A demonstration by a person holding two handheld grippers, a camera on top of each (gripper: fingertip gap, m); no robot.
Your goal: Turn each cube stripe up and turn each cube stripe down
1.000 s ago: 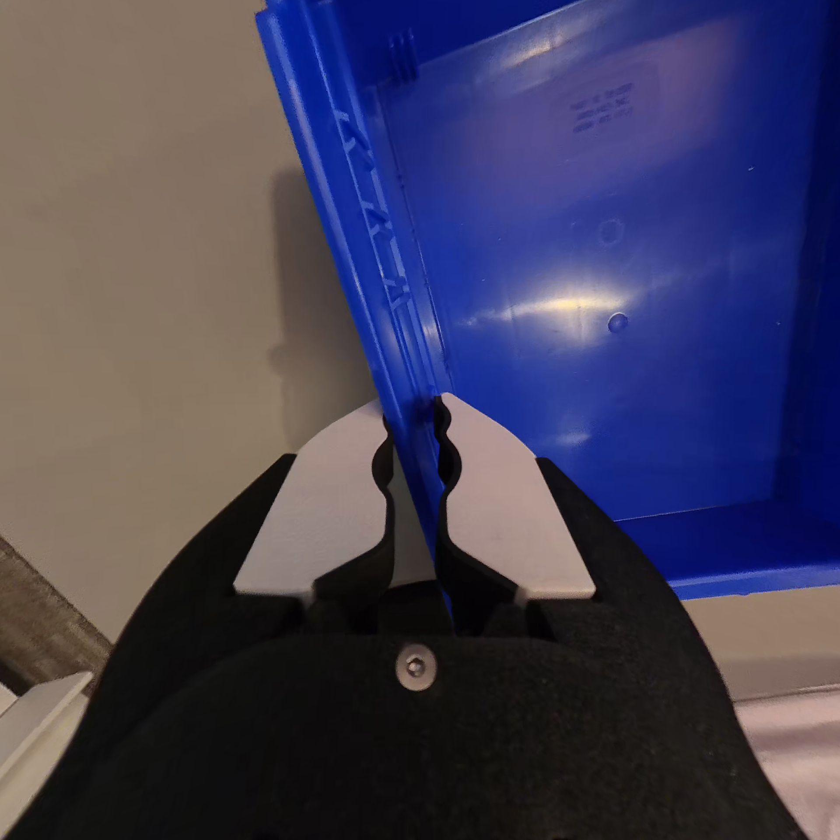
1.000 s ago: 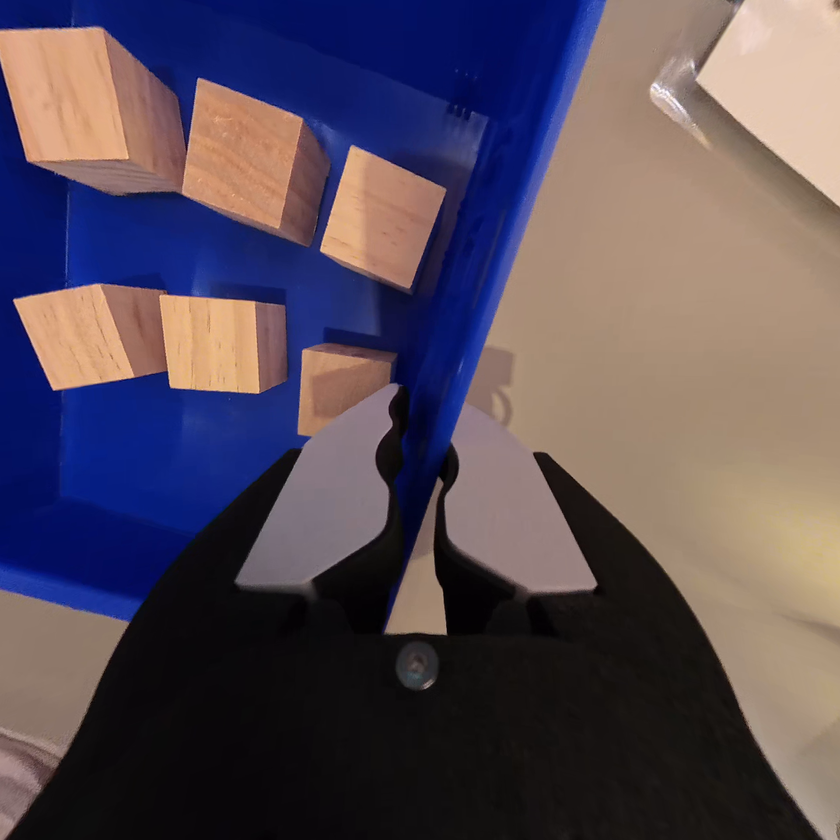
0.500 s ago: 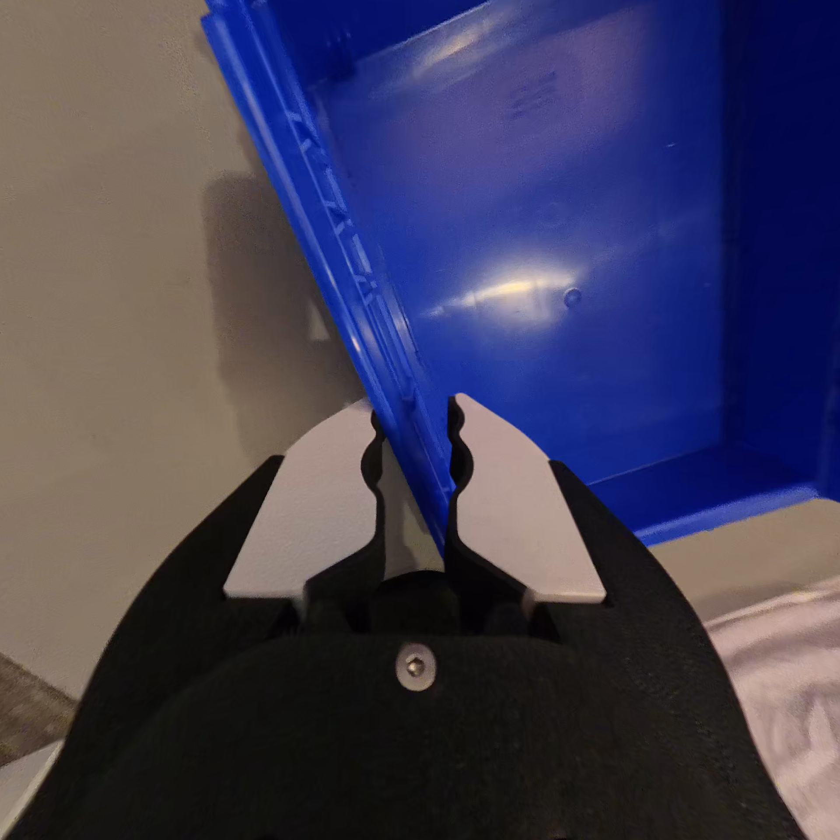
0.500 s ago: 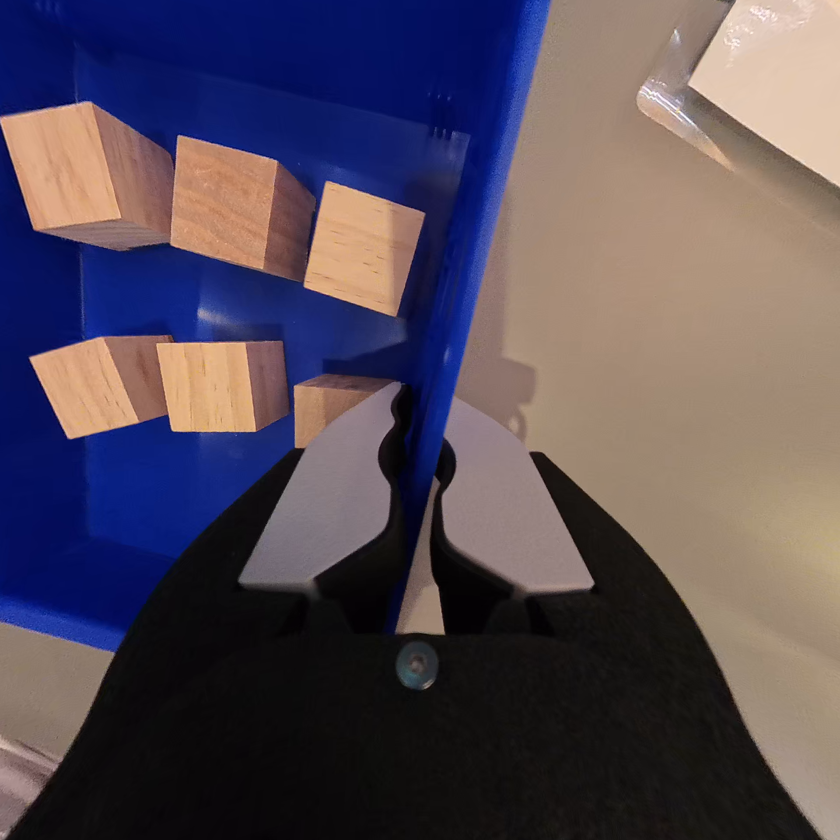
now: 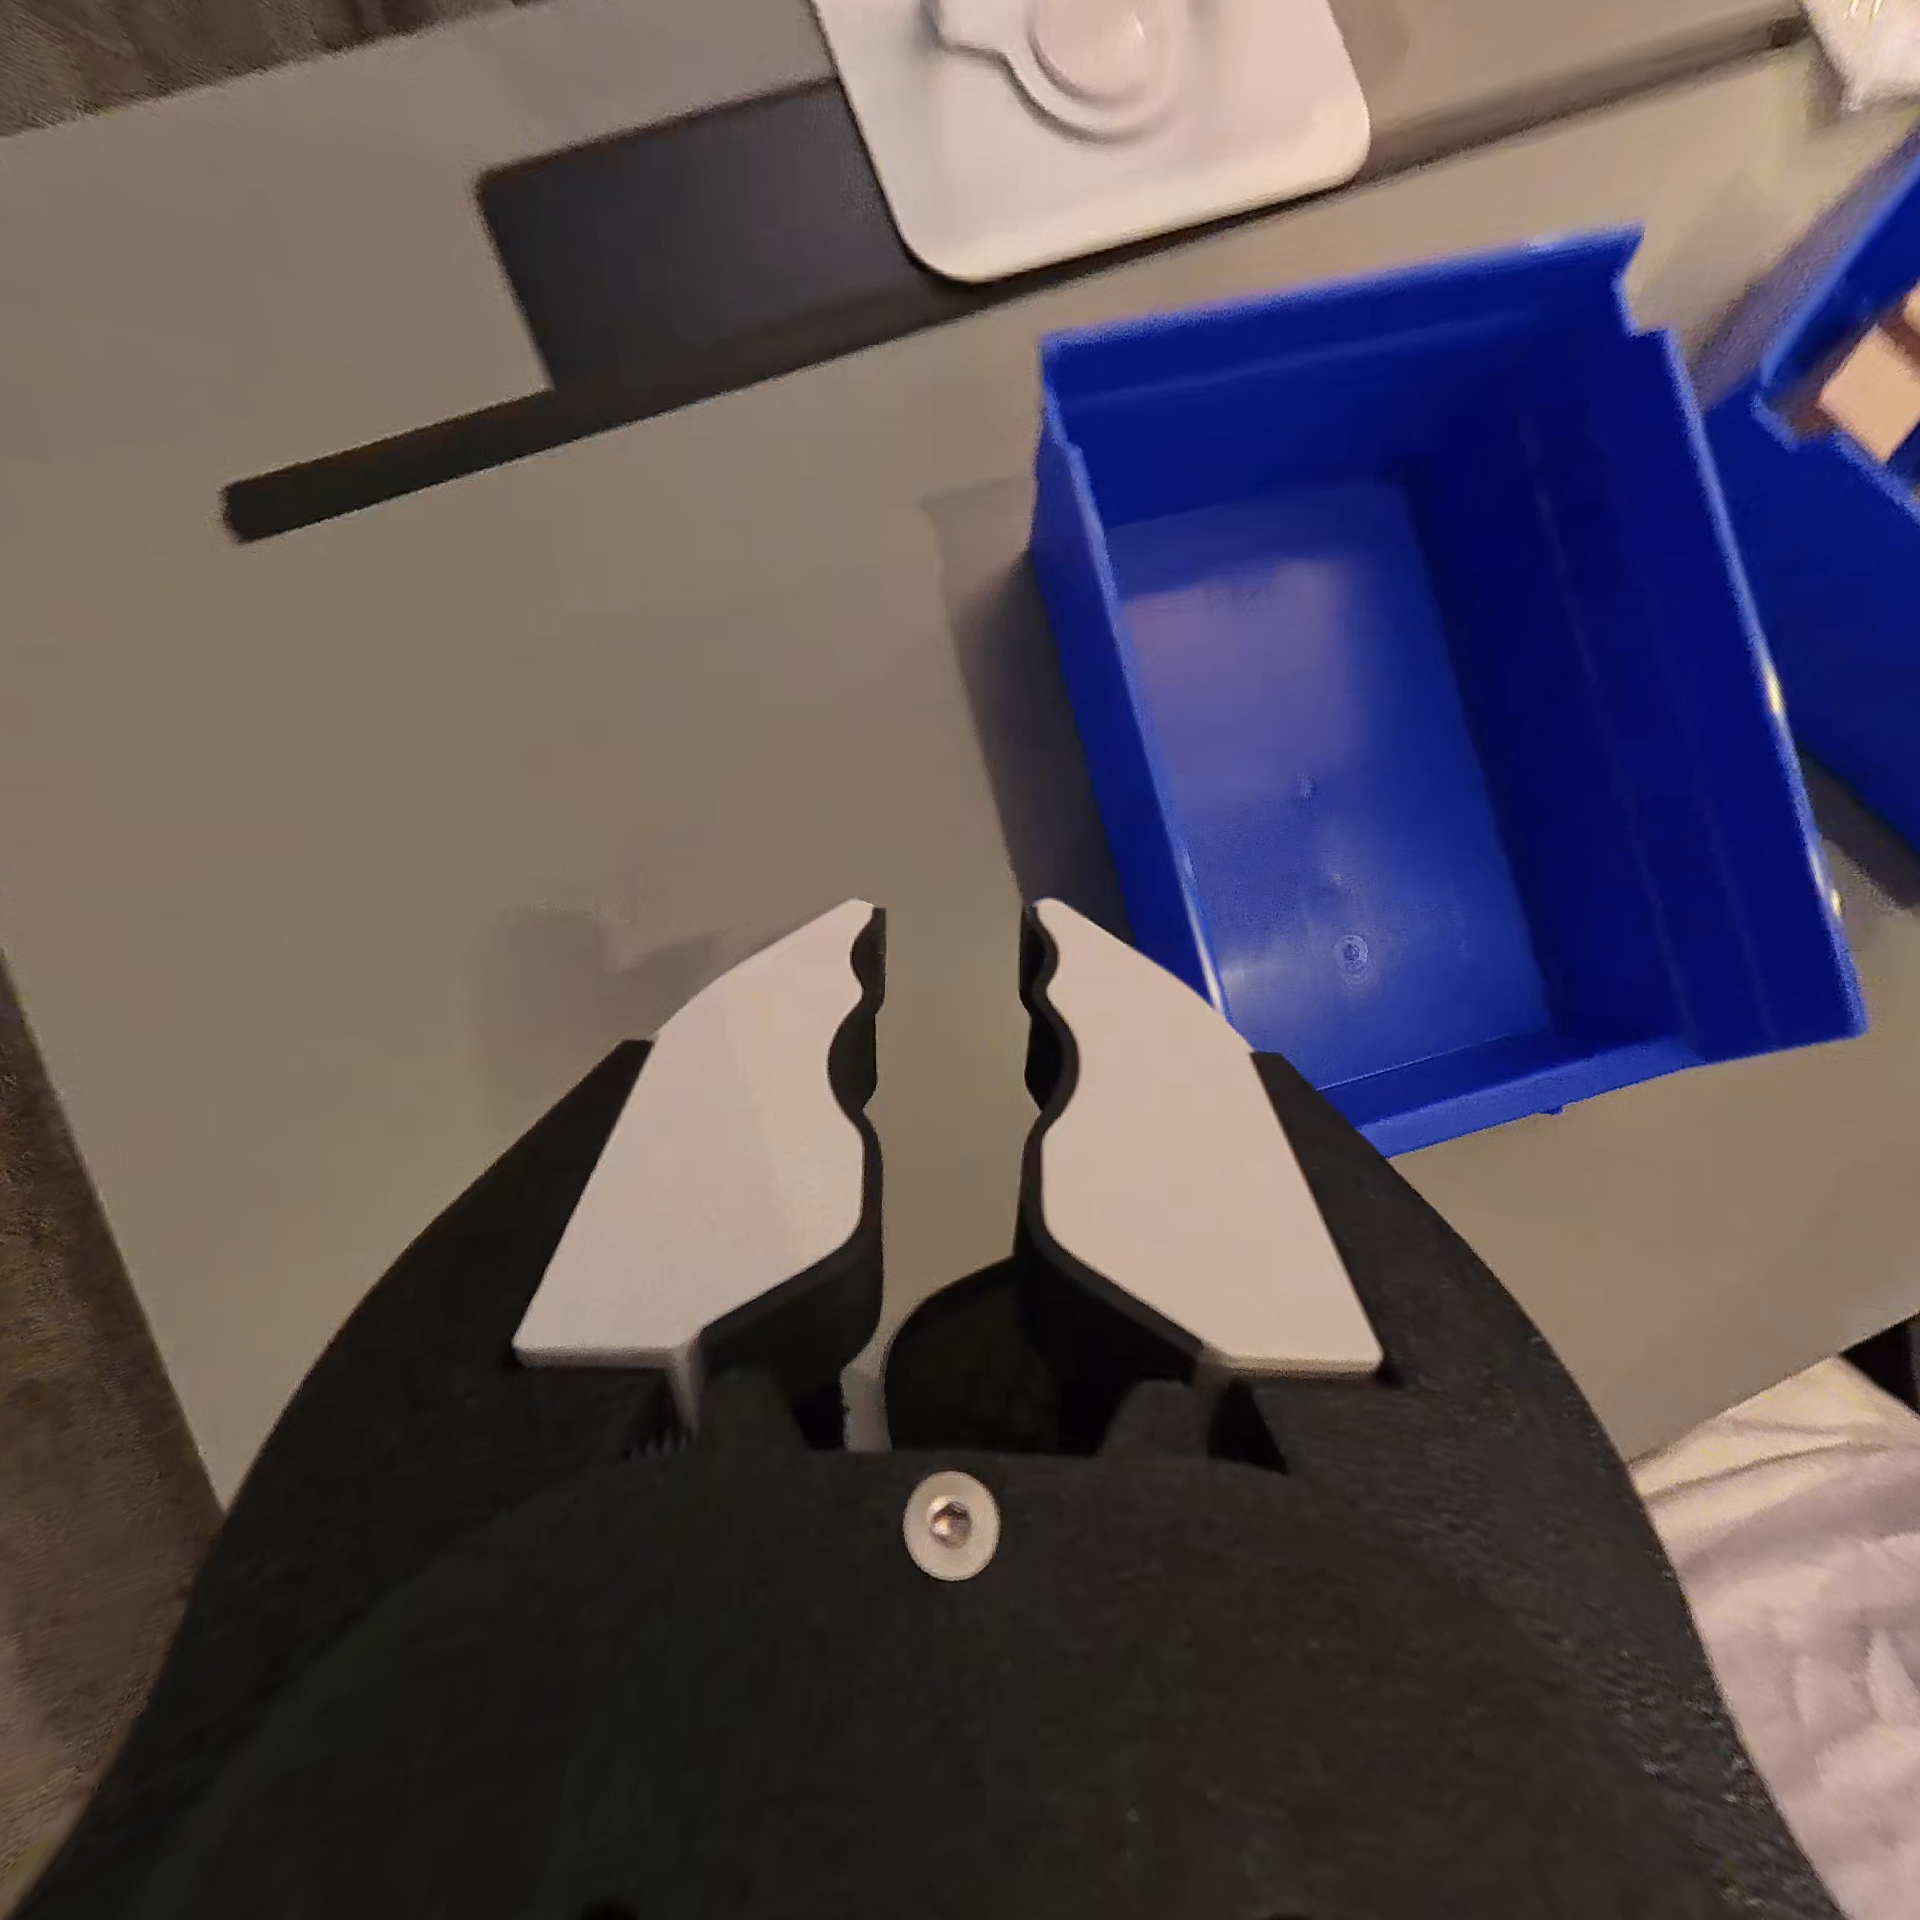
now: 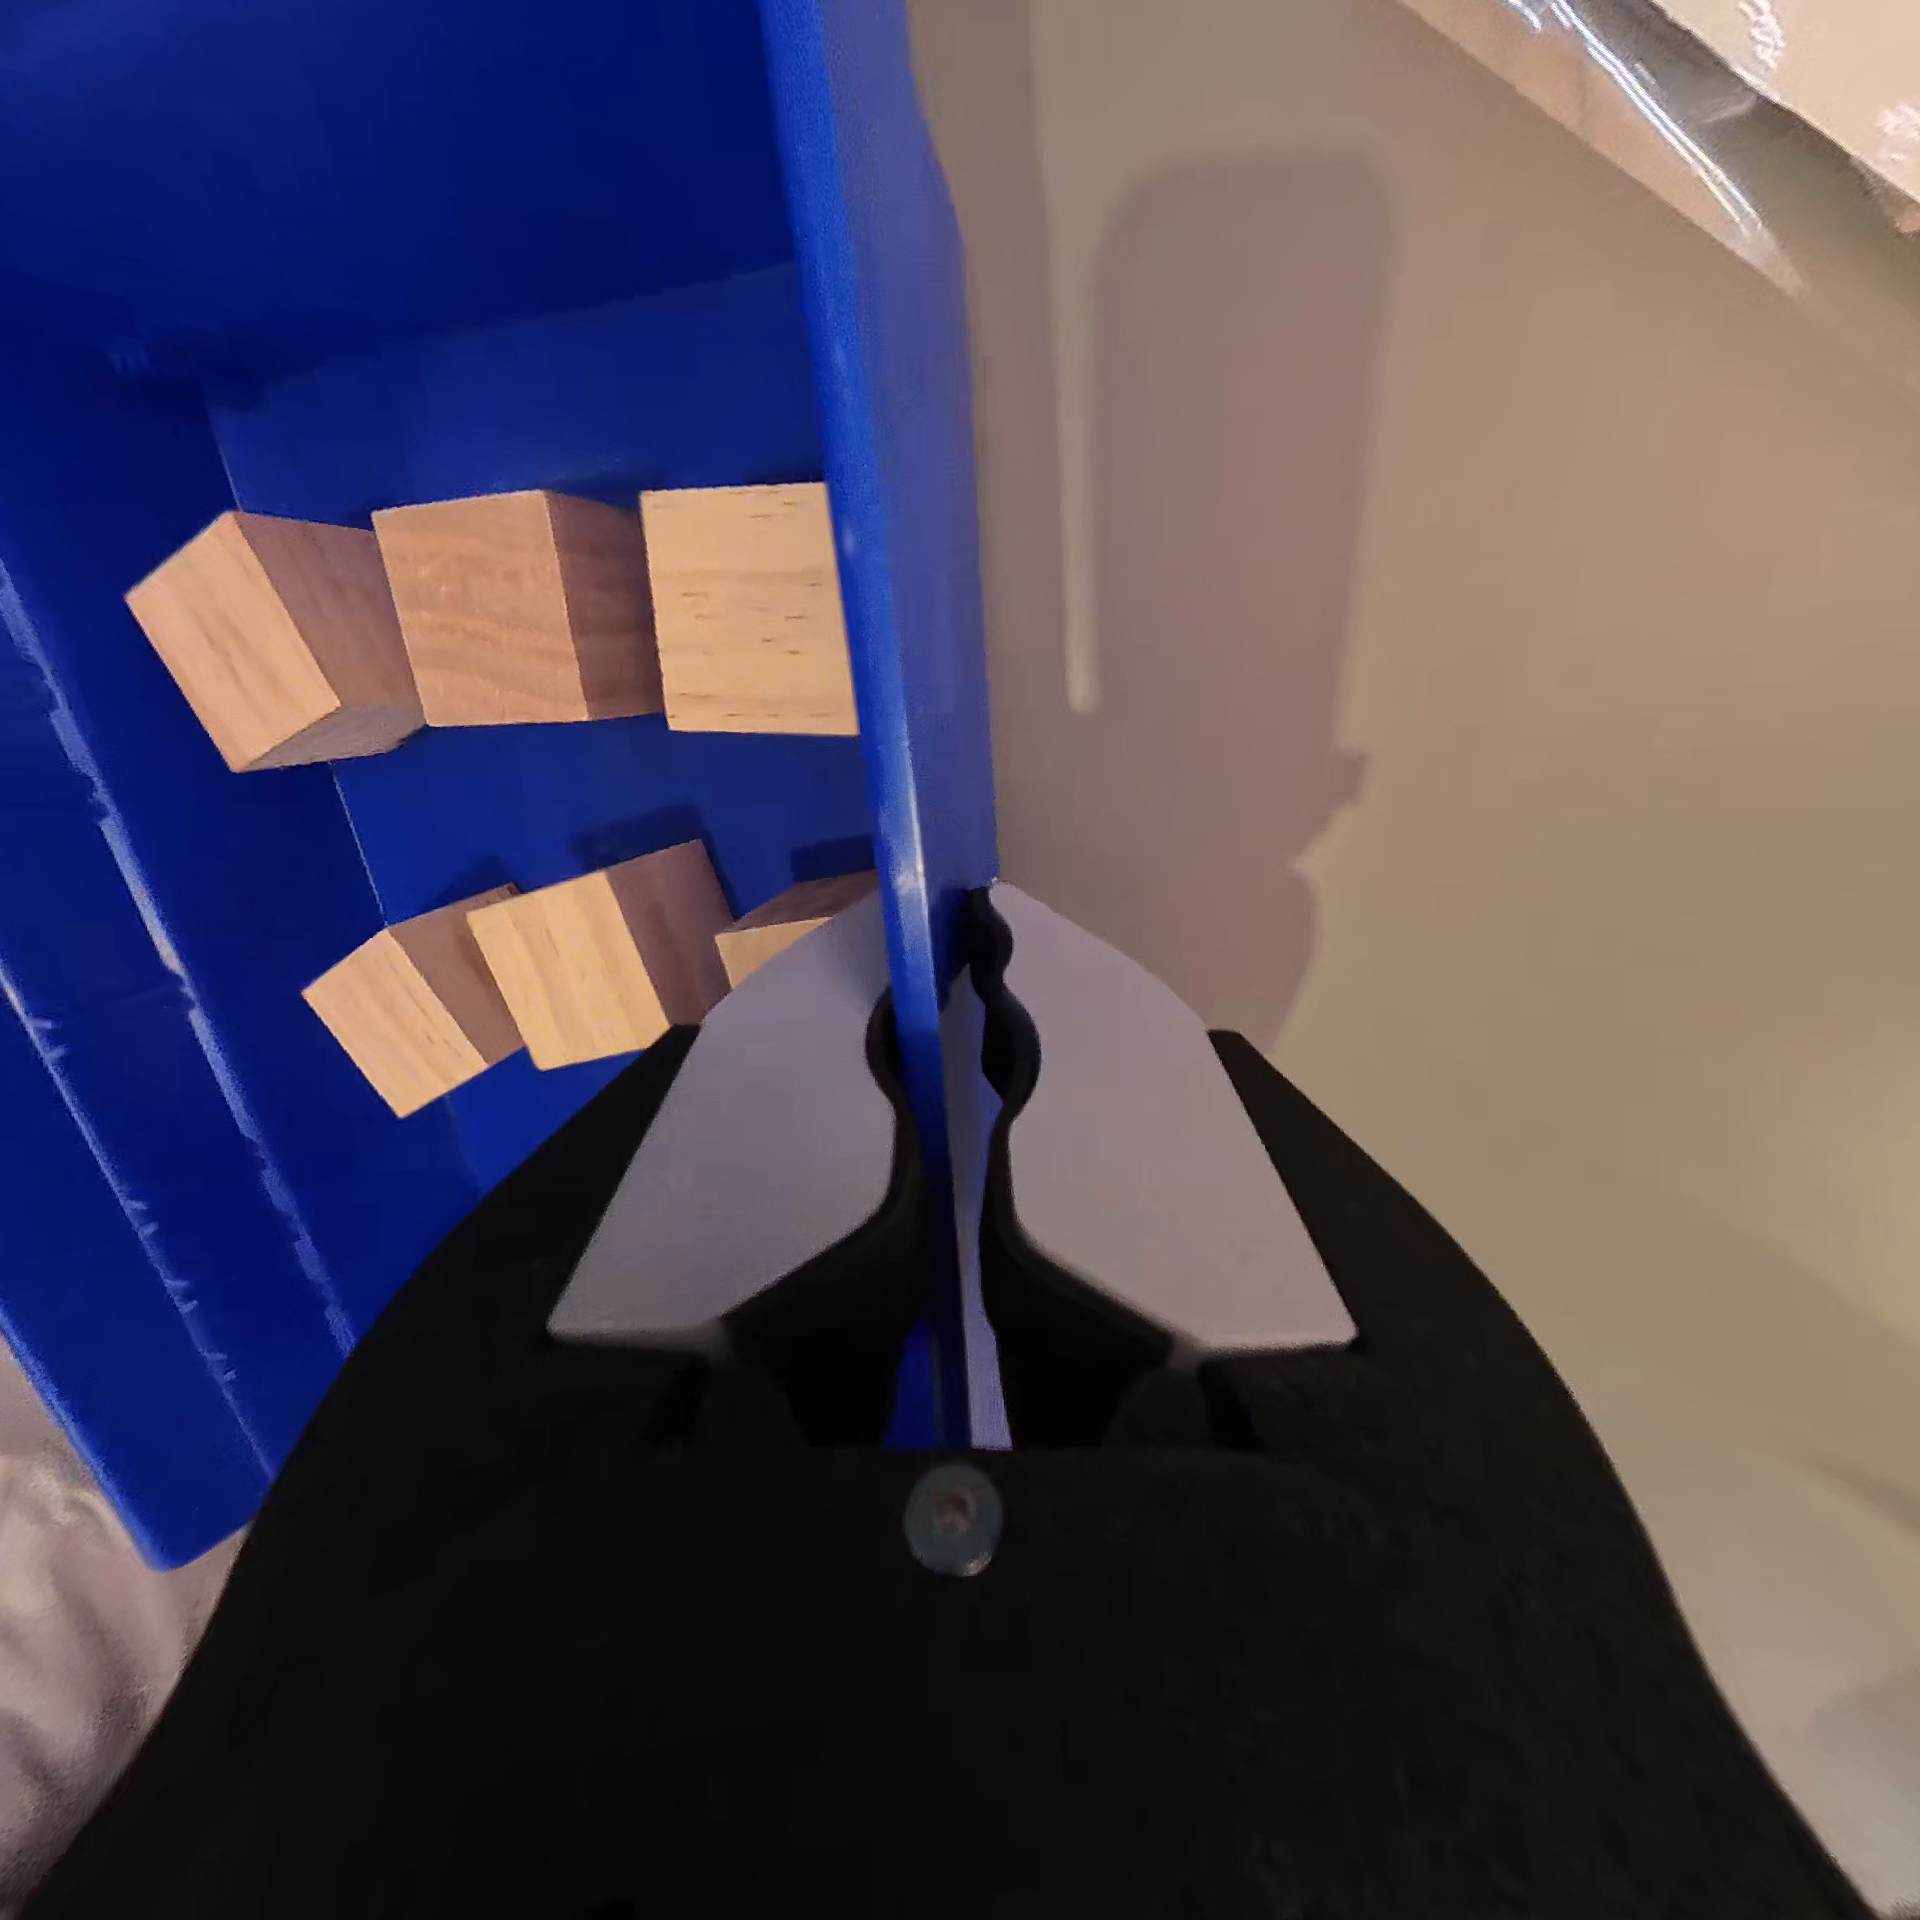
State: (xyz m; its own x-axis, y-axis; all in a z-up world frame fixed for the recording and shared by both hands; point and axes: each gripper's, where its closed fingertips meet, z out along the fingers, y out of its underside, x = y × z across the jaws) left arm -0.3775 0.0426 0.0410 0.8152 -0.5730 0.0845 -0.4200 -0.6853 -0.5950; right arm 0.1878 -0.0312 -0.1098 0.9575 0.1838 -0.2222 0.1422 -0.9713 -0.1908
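Observation:
Several plain wooden cubes (image 6: 748,608) lie inside a blue bin (image 6: 883,520); no stripe shows on their visible faces. My right gripper (image 6: 940,914) is shut on this bin's right wall, one finger inside and one outside. One cube (image 6: 790,925) is partly hidden behind my inner finger. My left gripper (image 5: 951,920) is open and empty above the grey table (image 5: 520,727), just left of a second, empty blue bin (image 5: 1455,675). The cube bin also shows at the far right of the left wrist view (image 5: 1849,312), blurred and tilted, with a cube (image 5: 1886,405) showing.
A white moulded tray (image 5: 1091,114) sits at the table's far edge beside a black mat (image 5: 675,270). A clear-wrapped white object (image 6: 1714,94) lies to the right of the cube bin. Pale cloth (image 5: 1766,1558) is at the near right edge.
My left gripper has let go of the empty bin's left wall, opened, and pulled back and up. My right gripper keeps its hold; the cube bin has tilted and the cubes have shifted.

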